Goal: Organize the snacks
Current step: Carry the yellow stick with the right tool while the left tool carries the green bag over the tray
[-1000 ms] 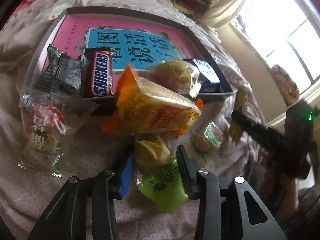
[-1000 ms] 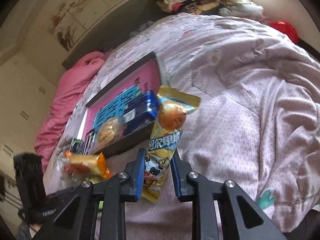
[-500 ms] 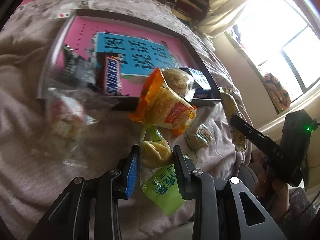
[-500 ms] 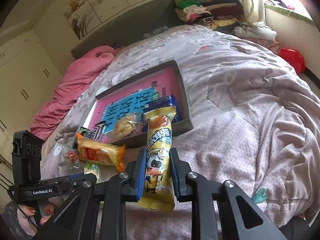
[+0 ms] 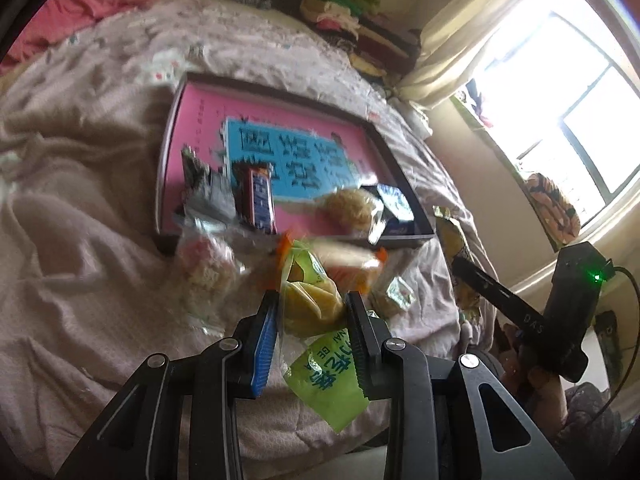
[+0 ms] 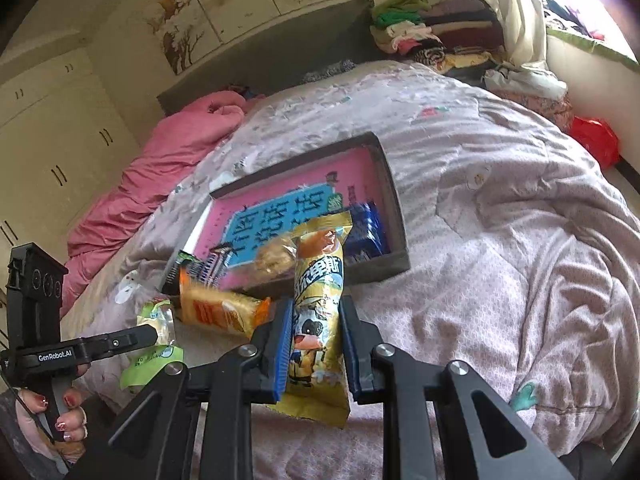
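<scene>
My left gripper (image 5: 312,304) is shut on a clear and green packet (image 5: 328,376) with a yellow cake inside, held above the quilt in front of the tray. My right gripper (image 6: 316,312) is shut on a long yellow packet (image 6: 320,264), which stands upright between the pads. The dark-rimmed tray (image 5: 400,176) (image 6: 394,208) has a pink and blue bottom. It holds a Snickers bar (image 5: 258,200), a dark grey packet (image 5: 204,188), a round cake in clear wrap (image 5: 354,206) and a blue packet (image 5: 394,204).
On the quilt before the tray lie an orange packet (image 6: 218,312), a clear packet with red print (image 5: 204,264) and a small green-white packet (image 5: 394,294). A hand (image 6: 68,412) grips the left tool. A pink blanket (image 6: 160,152) and folded clothes (image 6: 412,36) lie beyond.
Both grippers have risen and drawn back with their packets. The green packet has come up off the quilt. The yellow packet has turned from slanted to upright in the right wrist view.
</scene>
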Demonstrator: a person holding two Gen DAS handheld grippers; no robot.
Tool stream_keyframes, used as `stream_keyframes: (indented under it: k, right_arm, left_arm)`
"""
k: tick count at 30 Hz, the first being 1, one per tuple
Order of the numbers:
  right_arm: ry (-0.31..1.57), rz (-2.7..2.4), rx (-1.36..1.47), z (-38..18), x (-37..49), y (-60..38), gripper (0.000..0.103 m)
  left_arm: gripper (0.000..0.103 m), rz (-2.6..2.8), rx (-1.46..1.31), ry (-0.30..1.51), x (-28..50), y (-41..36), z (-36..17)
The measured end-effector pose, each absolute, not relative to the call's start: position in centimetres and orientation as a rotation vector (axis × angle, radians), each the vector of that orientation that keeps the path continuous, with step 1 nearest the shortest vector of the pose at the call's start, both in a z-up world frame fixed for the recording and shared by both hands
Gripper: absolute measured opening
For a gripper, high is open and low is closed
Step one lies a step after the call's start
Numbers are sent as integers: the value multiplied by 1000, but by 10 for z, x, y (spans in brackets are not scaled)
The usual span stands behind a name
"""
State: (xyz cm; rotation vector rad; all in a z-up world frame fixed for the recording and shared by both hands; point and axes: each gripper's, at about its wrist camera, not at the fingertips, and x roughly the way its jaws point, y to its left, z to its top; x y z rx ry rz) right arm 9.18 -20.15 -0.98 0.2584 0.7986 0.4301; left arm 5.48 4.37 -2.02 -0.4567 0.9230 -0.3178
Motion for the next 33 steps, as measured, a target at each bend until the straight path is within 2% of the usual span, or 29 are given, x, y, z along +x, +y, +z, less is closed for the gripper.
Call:
stream_keyframes:
  k: [10,33]
  right_arm:
    - [767,447,221,5,90,-189,23]
    - [712,460,204,25,105,-170,23]
  left_arm:
    - [34,-288,-420,818,52,48,4]
    - [34,-249,-356,720,69,41,31]
